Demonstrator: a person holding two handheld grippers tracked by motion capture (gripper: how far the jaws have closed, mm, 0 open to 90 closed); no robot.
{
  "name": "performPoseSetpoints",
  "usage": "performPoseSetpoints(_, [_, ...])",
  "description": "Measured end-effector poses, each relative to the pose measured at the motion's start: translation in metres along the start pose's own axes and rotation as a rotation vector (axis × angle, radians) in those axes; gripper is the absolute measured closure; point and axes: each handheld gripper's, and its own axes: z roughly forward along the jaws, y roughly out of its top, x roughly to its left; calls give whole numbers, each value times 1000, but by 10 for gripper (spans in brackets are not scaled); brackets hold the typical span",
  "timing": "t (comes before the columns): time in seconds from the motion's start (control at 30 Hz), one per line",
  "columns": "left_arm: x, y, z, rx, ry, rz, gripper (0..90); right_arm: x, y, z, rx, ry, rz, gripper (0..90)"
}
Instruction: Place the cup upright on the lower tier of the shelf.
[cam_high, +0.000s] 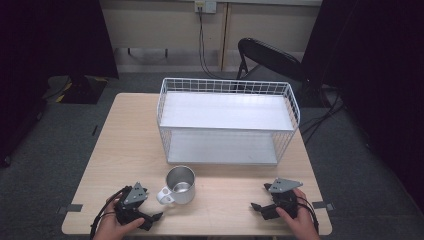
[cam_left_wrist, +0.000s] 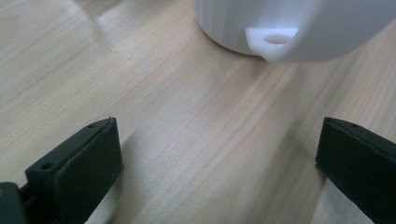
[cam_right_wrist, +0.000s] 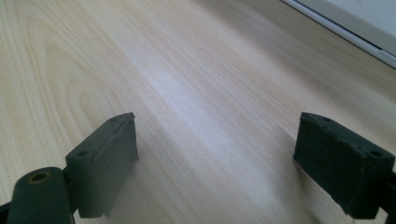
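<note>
Steel mug, left gripper near, fingers apart

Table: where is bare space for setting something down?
Free: the wooden table left of the white wire rack, and the front strip between the metal mug and right gripper. Crowded: around the mug near the left gripper.
</note>
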Motion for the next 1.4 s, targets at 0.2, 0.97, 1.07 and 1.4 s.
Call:
performPoseSetpoints(0.2, [0,0,0,0,1,0,0,0,0,0,0,1,-1,123])
performPoseSetpoints(0.97, [-11,9,-16,-82,-39,8,212,0,0,0,0,3,-2,123])
performPoseSetpoints(1.07, [-13,12,-19,-110,-42,-4,212,0,0,0,0,3,-2,123])
performPoseSetpoints(1.4, [-20,23,-24,-167,-27,-37,200,0,0,0,0,2,-2,123])
